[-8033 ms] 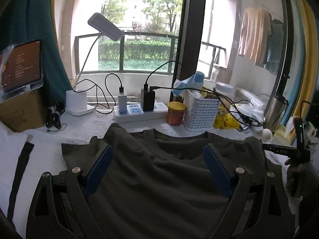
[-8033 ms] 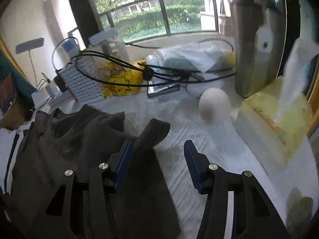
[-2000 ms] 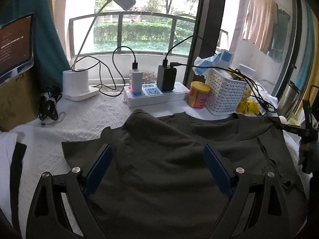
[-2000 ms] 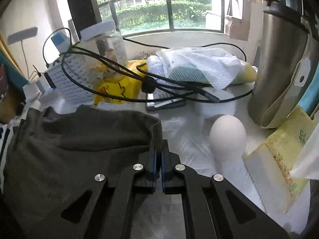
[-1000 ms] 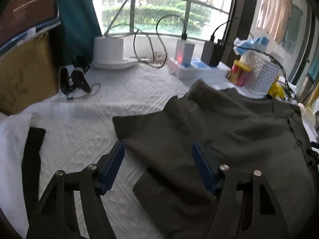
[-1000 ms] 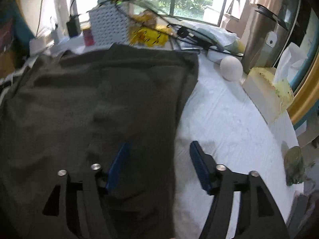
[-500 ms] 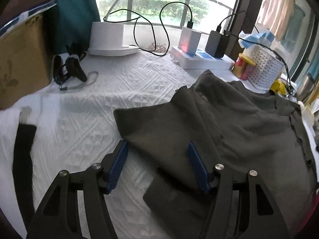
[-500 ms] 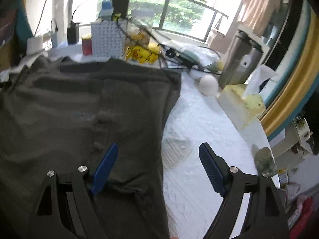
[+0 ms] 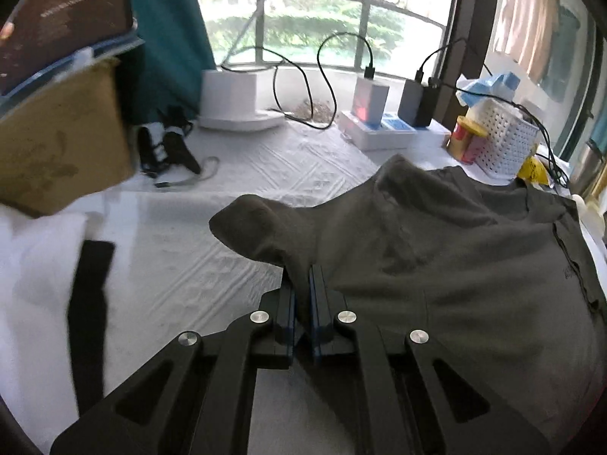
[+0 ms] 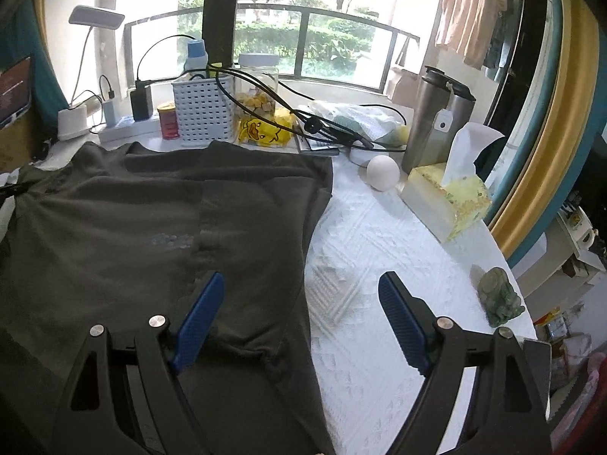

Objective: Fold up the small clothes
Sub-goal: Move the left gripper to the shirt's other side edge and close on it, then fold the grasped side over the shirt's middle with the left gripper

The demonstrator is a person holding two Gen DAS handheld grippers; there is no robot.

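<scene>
A dark olive T-shirt lies spread on the white quilted table cover. My left gripper is shut on the shirt's left sleeve, which bunches up and rises off the cover just past the fingertips. In the right wrist view the same shirt fills the left half, its right side folded in with a straight edge. My right gripper hangs open above that right edge, its left finger over the cloth and its right finger over bare cover, with nothing between the pads.
A cardboard box, a lamp base, a power strip and a white basket line the back. White cloth with a black strip lies left. A white ball, tissue box, steel flask and green figurine stand right.
The left gripper has closed on the sleeve, and the sleeve now stands bunched up off the cover. The right gripper has risen a little and stays open.
</scene>
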